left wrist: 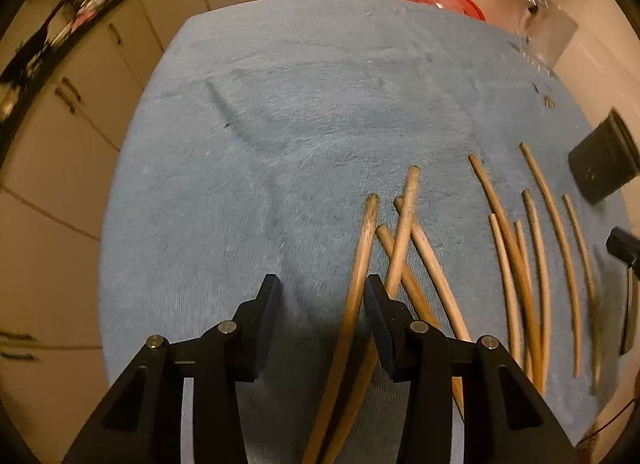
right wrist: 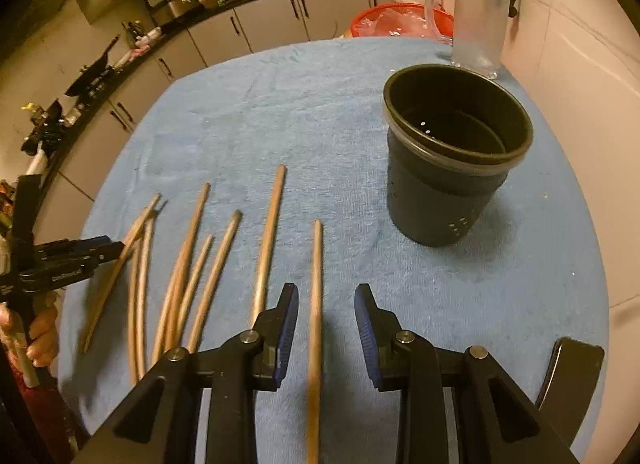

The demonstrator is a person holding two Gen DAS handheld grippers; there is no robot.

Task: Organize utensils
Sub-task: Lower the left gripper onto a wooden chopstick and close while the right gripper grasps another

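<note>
Only the right wrist view shows the dark holder (right wrist: 452, 167) upright; left of it, the right gripper (right wrist: 326, 328) gapes wide, empty, astride one chopstick (right wrist: 316, 304). The left gripper (left wrist: 322, 312) gapes too, gripping nothing.

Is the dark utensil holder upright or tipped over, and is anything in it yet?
Upright and empty. The dark utensil holder stands on the blue towel, mouth upward; its perforated inside shows no chopsticks, which all lie on the towel.
</note>
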